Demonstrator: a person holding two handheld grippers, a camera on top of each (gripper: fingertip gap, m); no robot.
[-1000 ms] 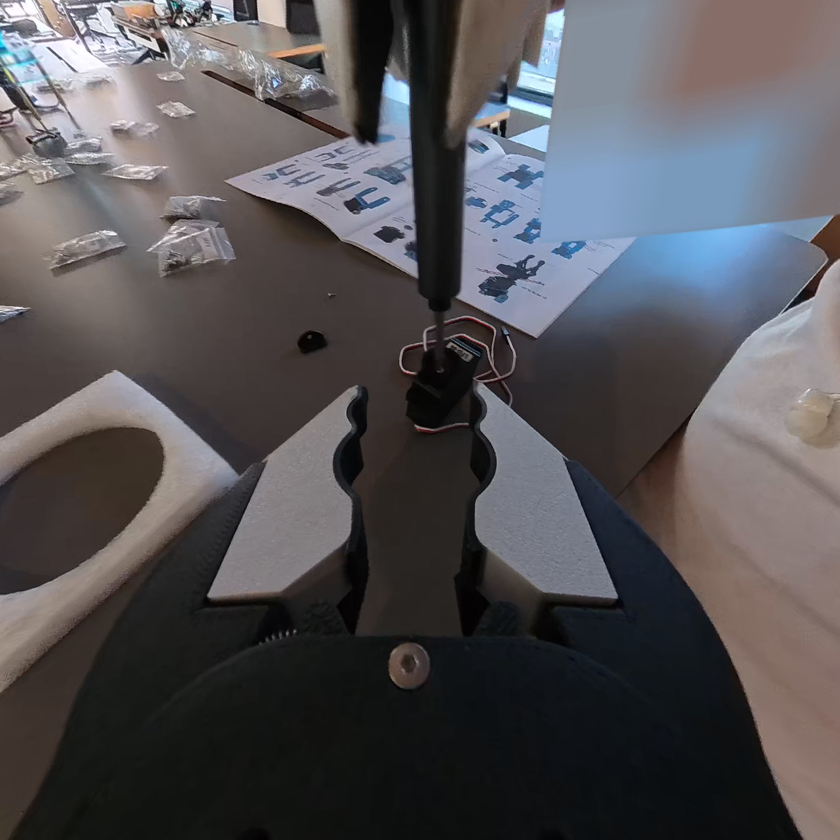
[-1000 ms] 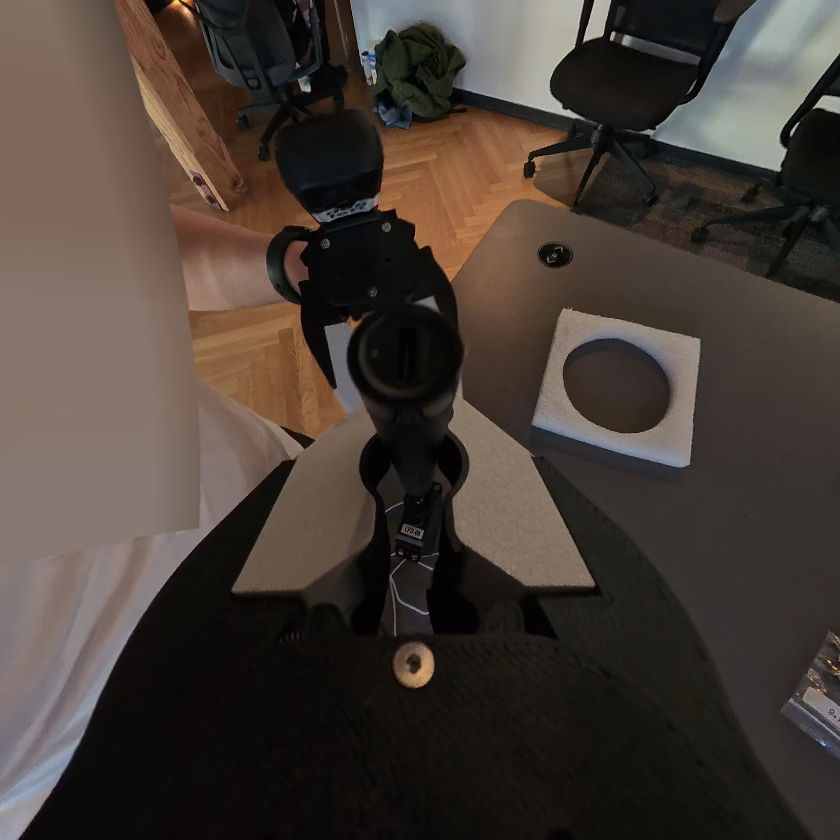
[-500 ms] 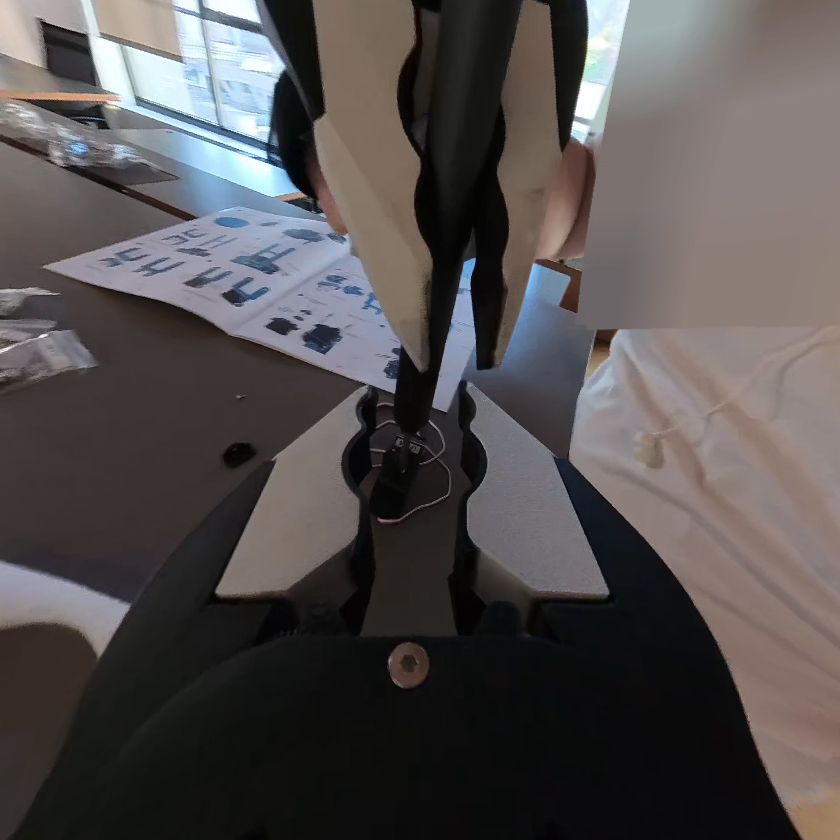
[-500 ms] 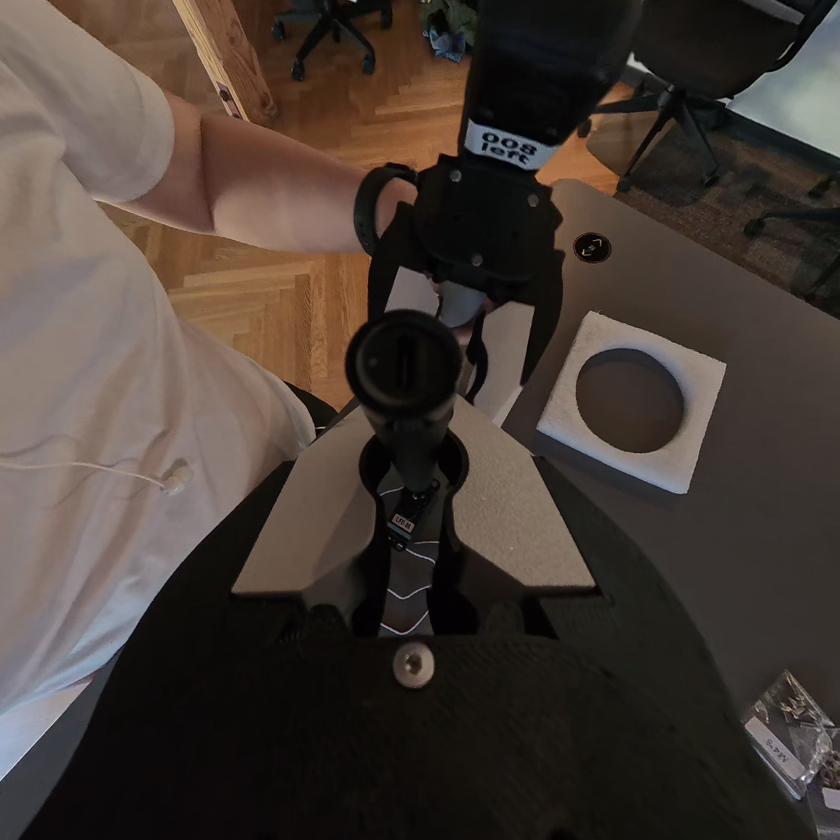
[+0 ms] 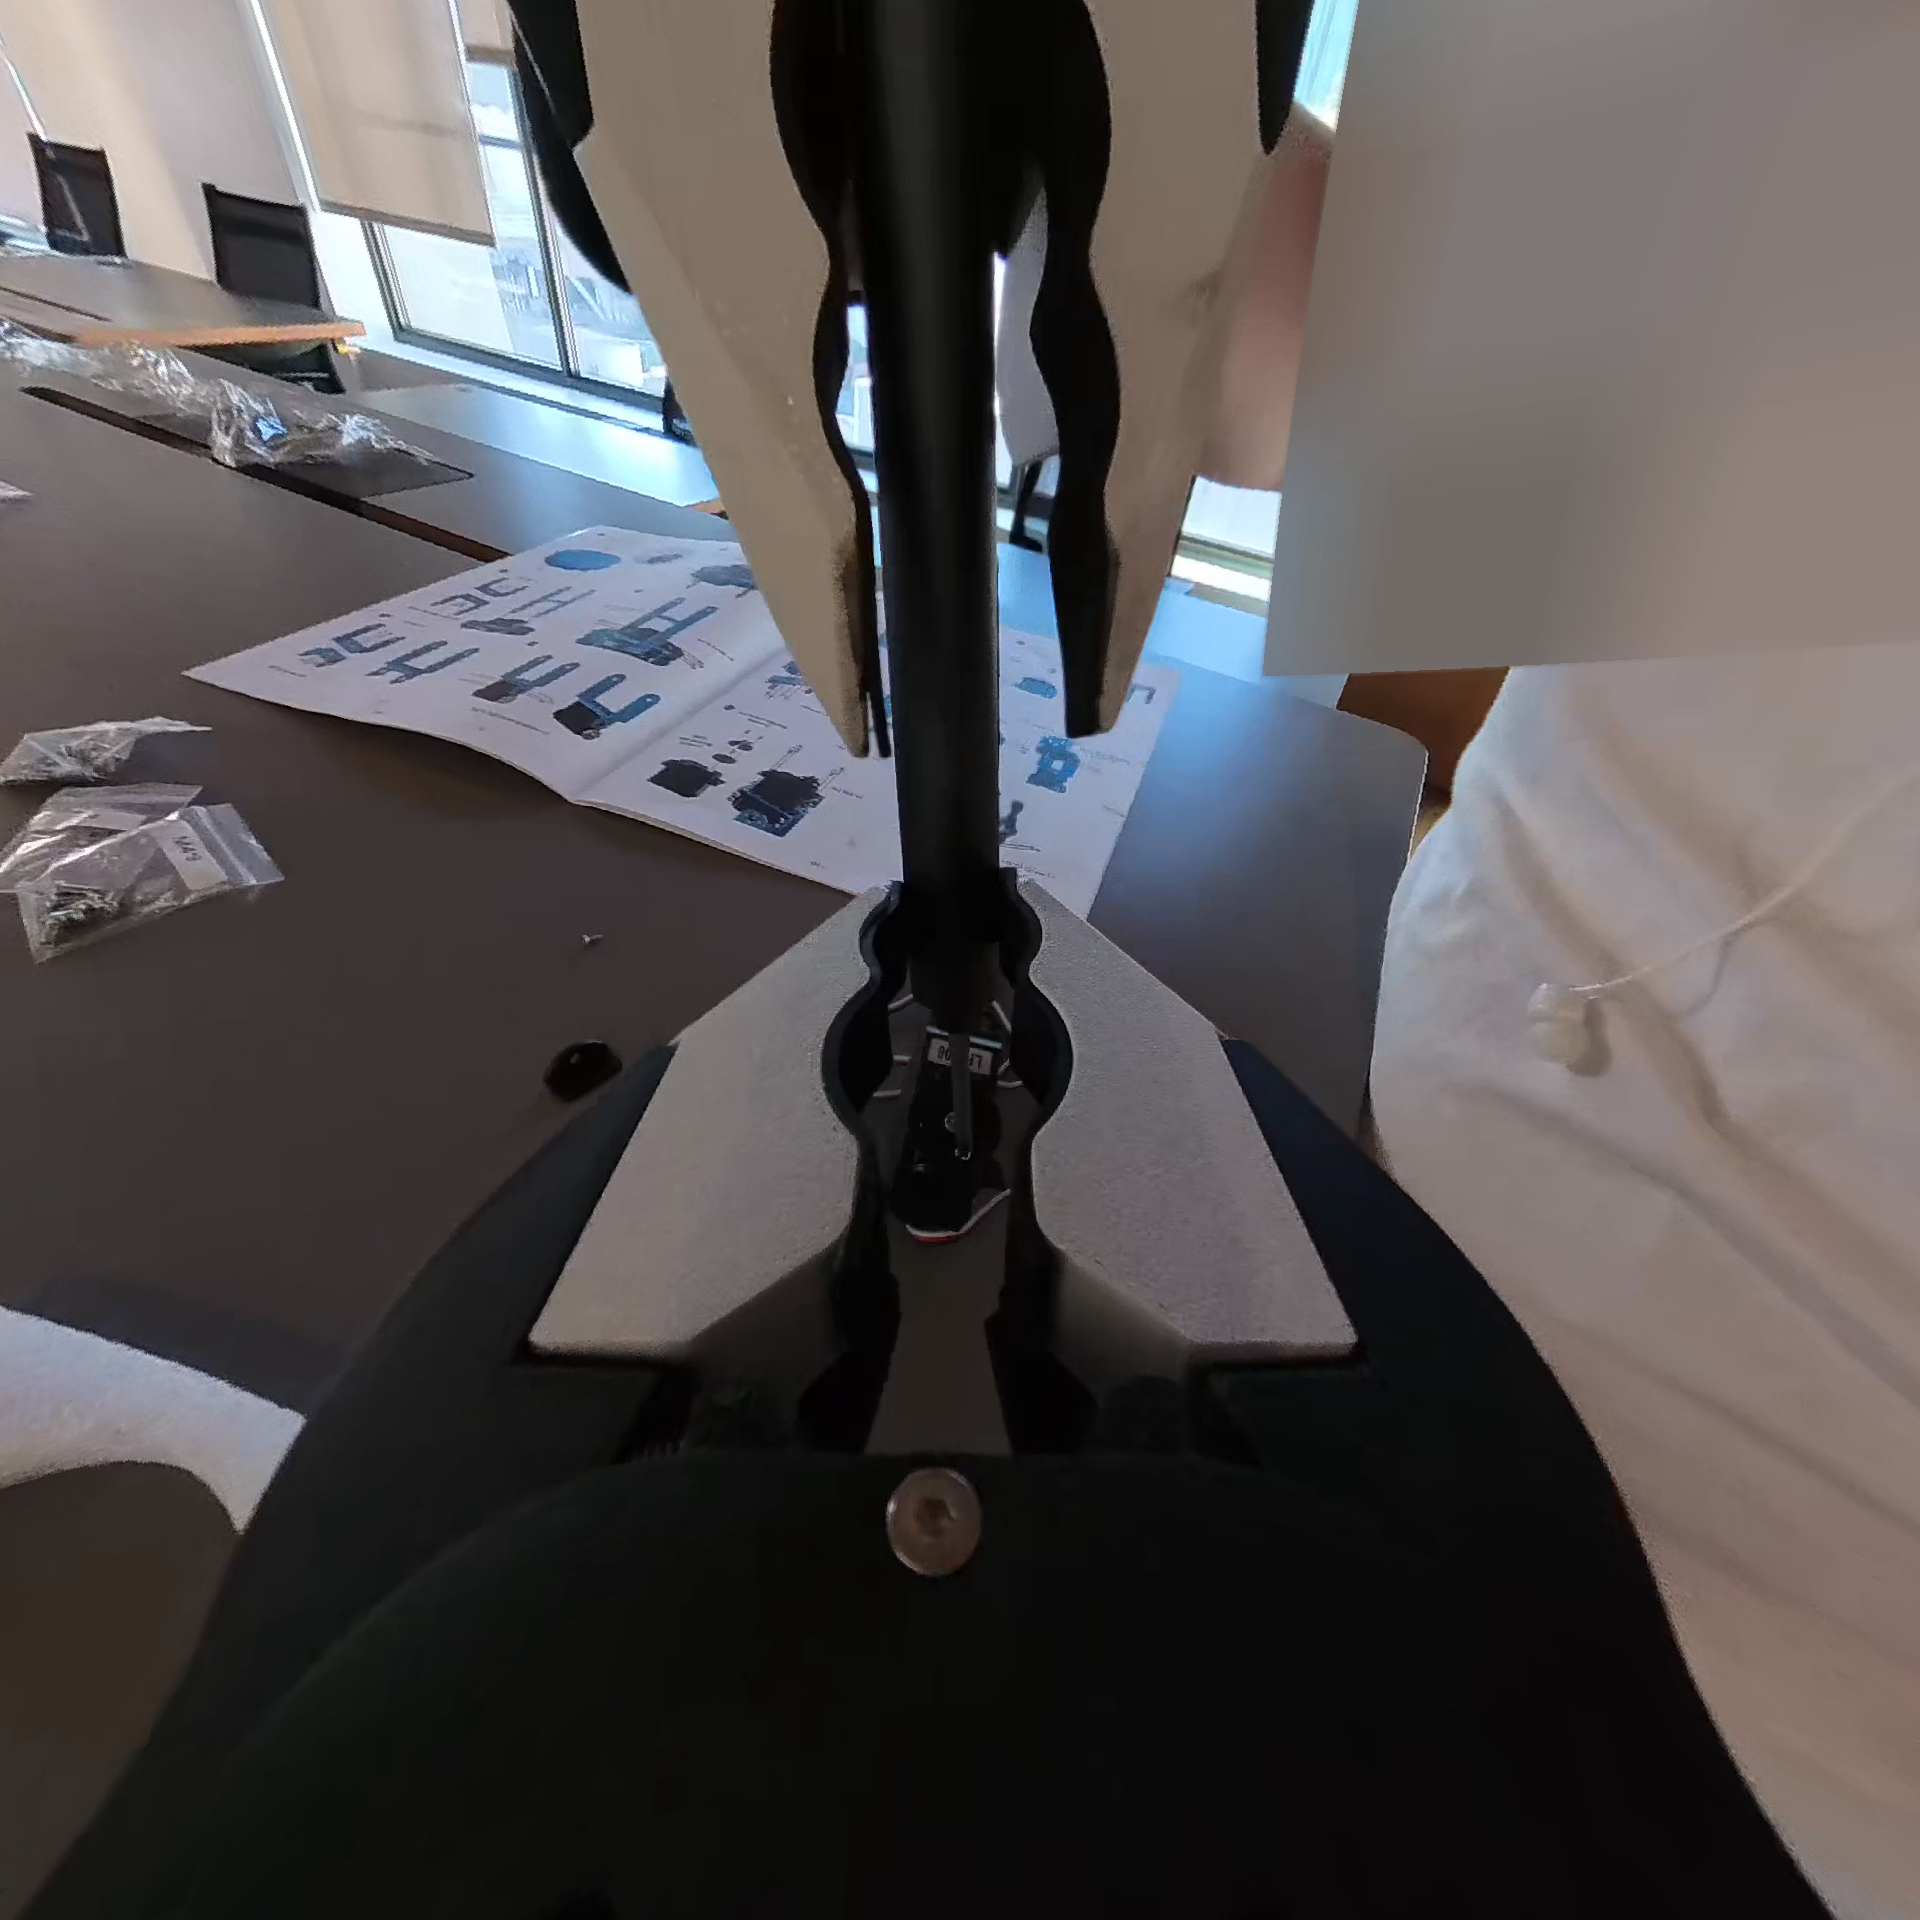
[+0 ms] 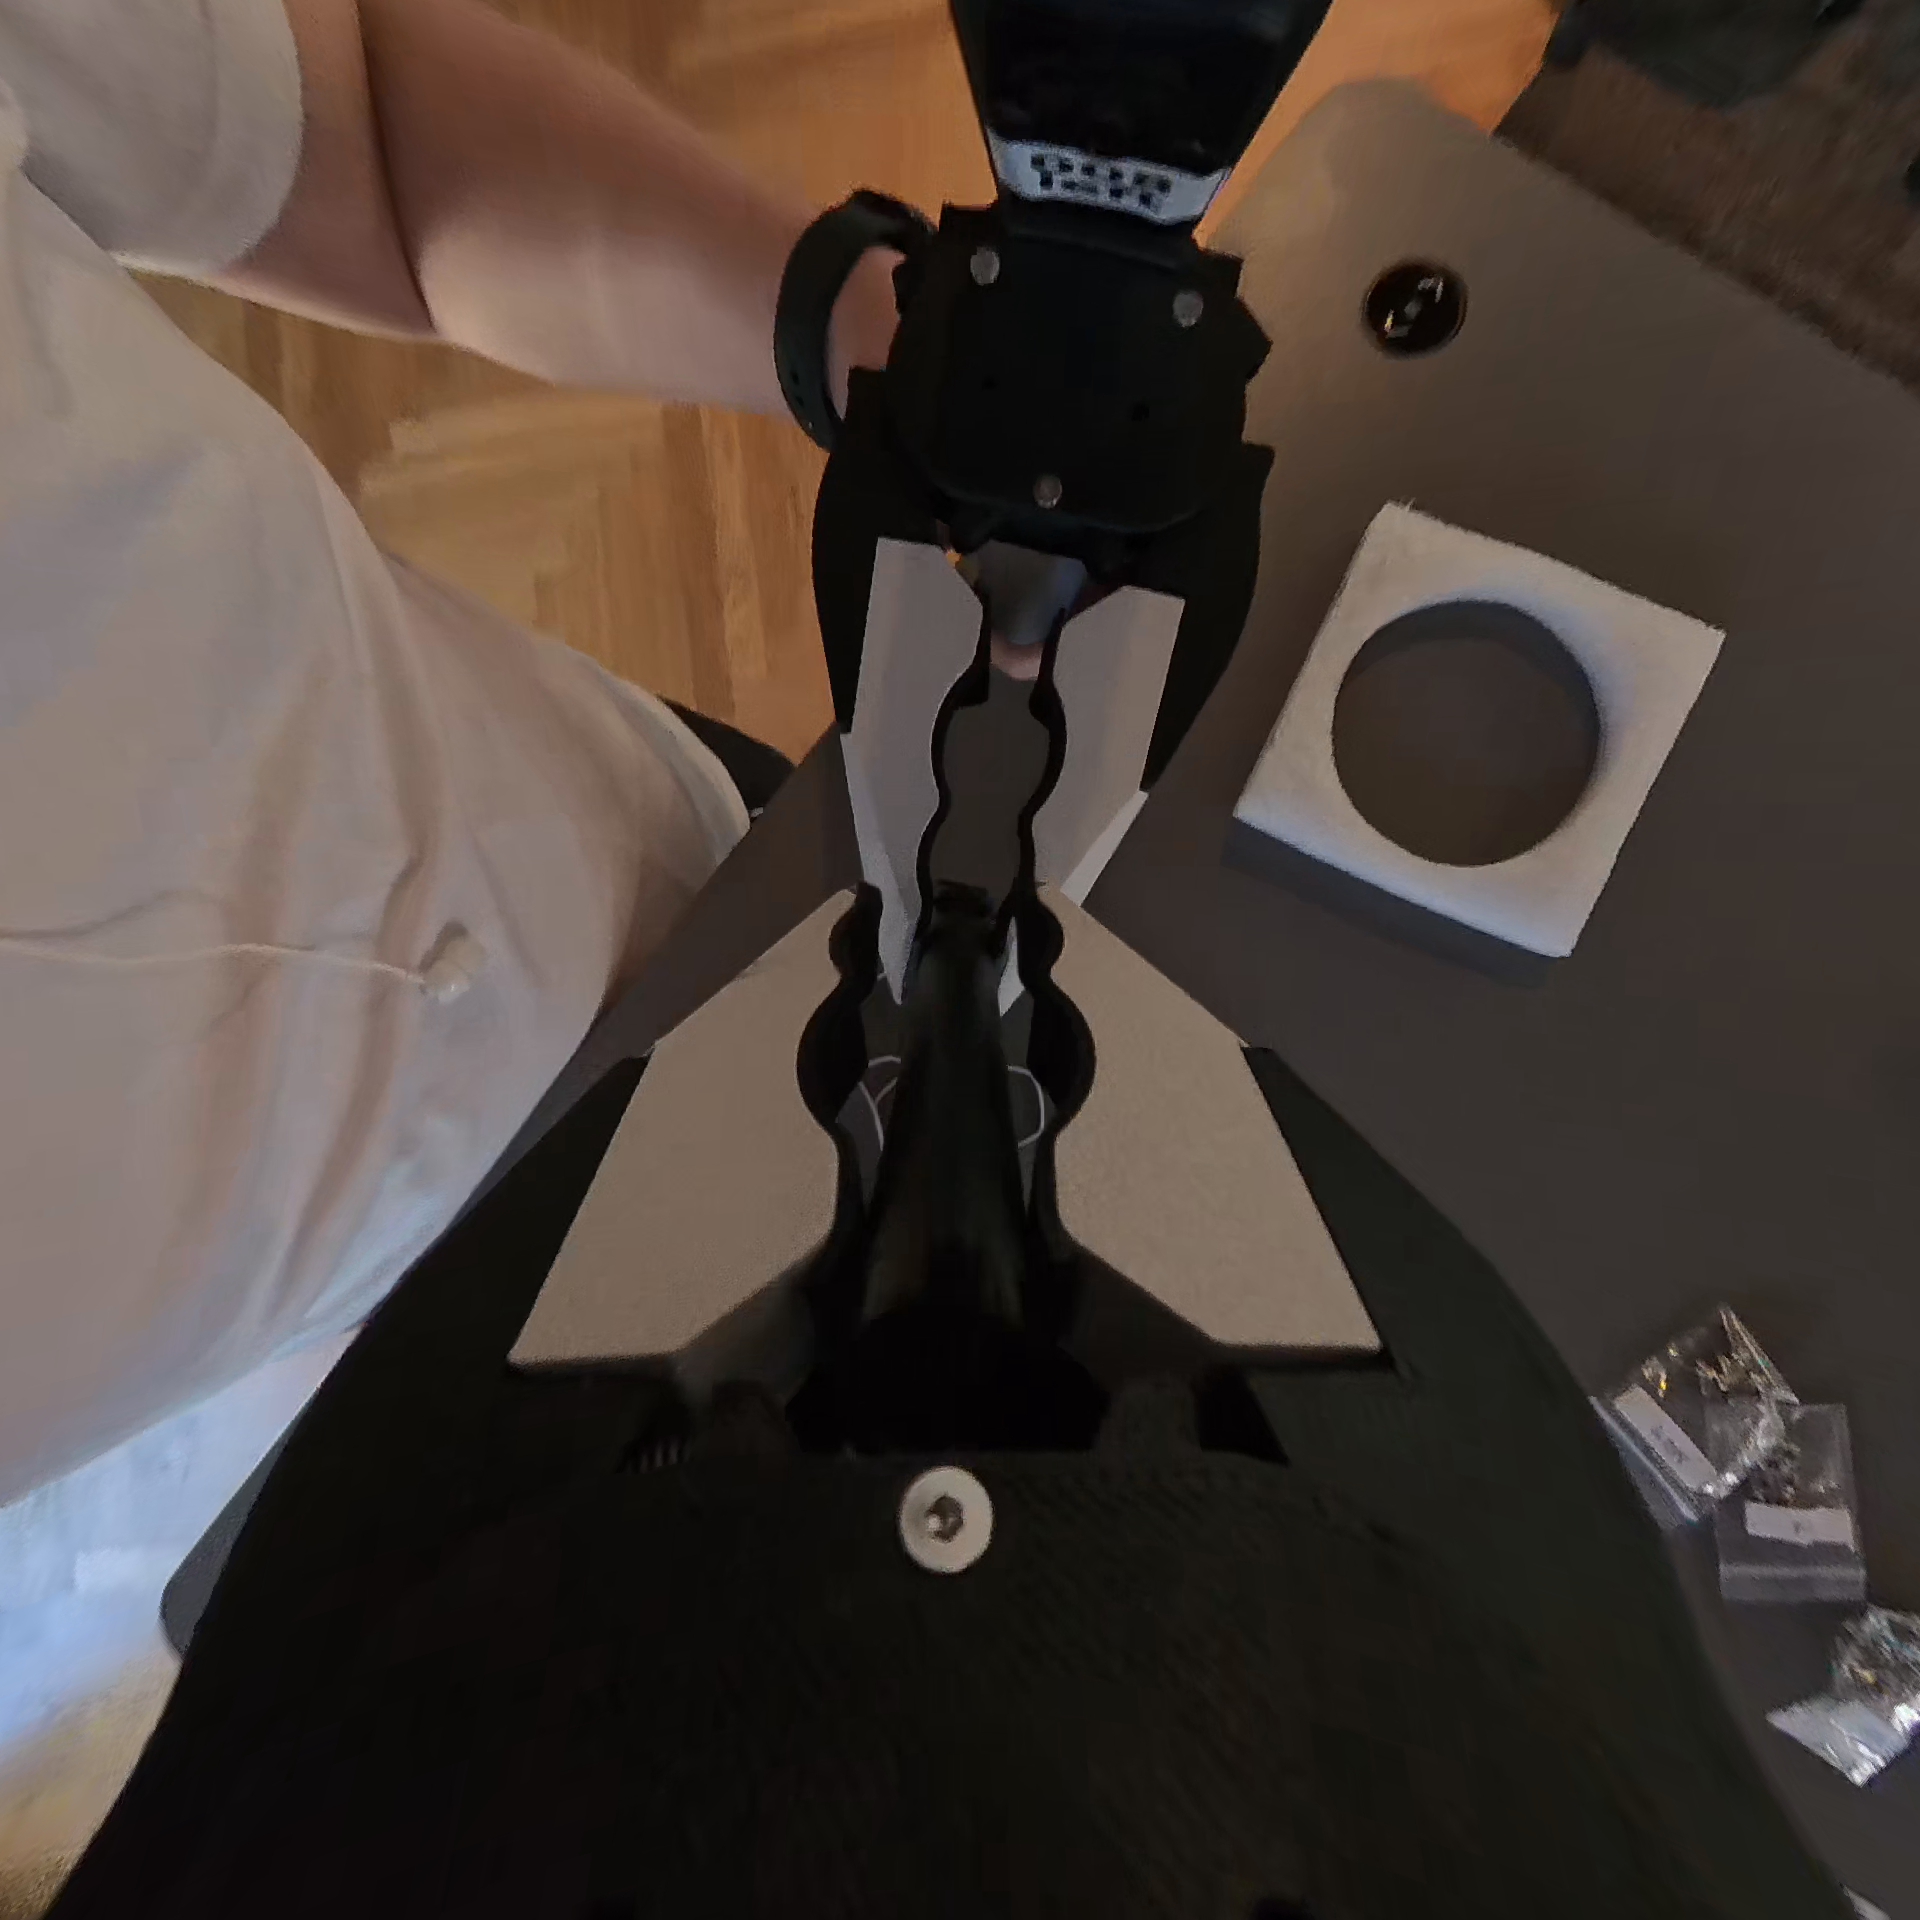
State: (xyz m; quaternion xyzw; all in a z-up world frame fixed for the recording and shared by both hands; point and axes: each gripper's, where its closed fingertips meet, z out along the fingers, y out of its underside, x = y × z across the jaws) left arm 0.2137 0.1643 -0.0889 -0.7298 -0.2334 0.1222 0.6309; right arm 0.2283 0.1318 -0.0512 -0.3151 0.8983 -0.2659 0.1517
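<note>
A black screwdriver (image 5: 940, 623) stands nearly upright over a small black servo (image 5: 951, 1143) with red and white wires on the dark table (image 5: 416, 987). My left gripper (image 5: 951, 914) is shut on the screwdriver's lower shaft, just above the servo. My right gripper (image 5: 971, 727) hangs above it around the thicker handle, with its jaws open and a gap between pad and handle on at least one side. In the right wrist view the screwdriver (image 6: 951, 1143) runs down between my right gripper's (image 6: 951, 914) spread fingers, and the left gripper's fingers (image 6: 894, 790) pinch its far end.
An open instruction booklet (image 5: 582, 665) lies behind the servo. Bags of screws (image 5: 125, 862) lie at the left, with a small black part (image 5: 582, 1065) and a loose screw (image 5: 592, 940) nearer. A white foam square with a round hole (image 6: 1475, 727) lies to the right. A person in a white shirt (image 5: 1662, 1039) stands close. Tip to tip, the grippers are about 5 centimeters apart.
My left gripper moved in and closed on the screwdriver's lower shaft. My right gripper, which held the handle, opened its jaws.
</note>
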